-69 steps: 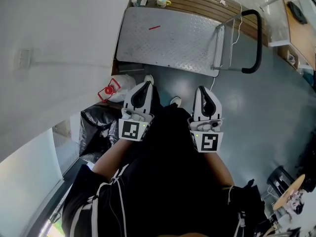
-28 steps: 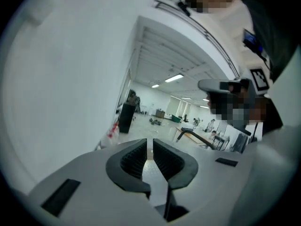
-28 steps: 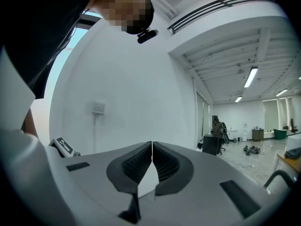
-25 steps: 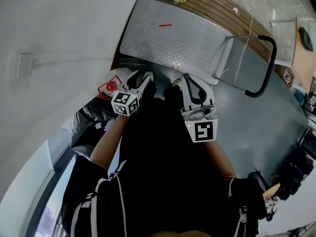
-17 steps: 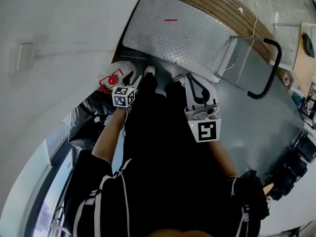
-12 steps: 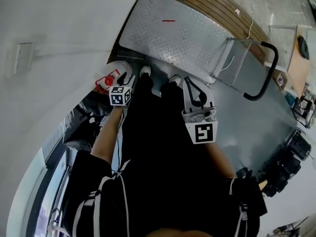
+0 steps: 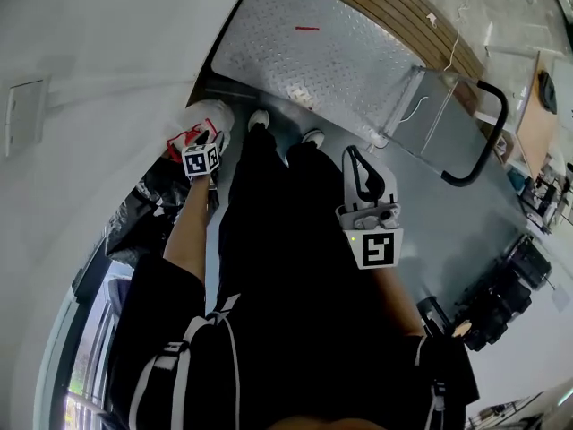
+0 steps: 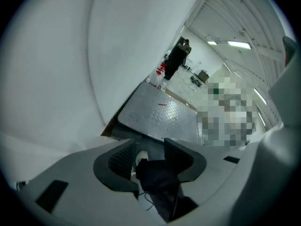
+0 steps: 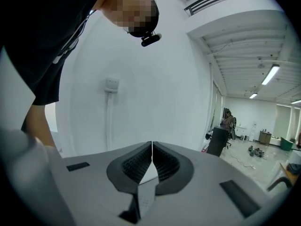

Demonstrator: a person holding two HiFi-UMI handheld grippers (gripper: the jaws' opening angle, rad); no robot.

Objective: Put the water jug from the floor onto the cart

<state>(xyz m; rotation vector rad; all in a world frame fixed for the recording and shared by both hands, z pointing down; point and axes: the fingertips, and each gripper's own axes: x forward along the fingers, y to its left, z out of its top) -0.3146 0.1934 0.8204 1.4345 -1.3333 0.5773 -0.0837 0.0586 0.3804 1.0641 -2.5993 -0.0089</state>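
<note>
Head view, looking steeply down: a cart with a flat rectangular deck of silver diamond-plate metal and a looped black tube handle stands on the smooth grey floor, its long side running from upper left to lower right. The water jug, milky translucent plastic with a red cap end, sits on the floor by the white wall, just beside the cart's near corner and next to a crumpled glossy black bag. Its red end points lower left towards the bag and its pale body towards the cart; whether it stands upright or lies over cannot be told. The left gripper is stretched down at the jug's red end, though contact cannot be made out. In the left gripper view its ribbed dark pads are apart, with only a white shoe and a black trouser leg between them. The right gripper hangs by the person's thigh, well apart from the jug, and the right gripper view shows its jaws pressed together on nothing. Compared with half a second ago, the left gripper has reached lower and nearer the jug, while the right one has dropped back slightly.
</note>
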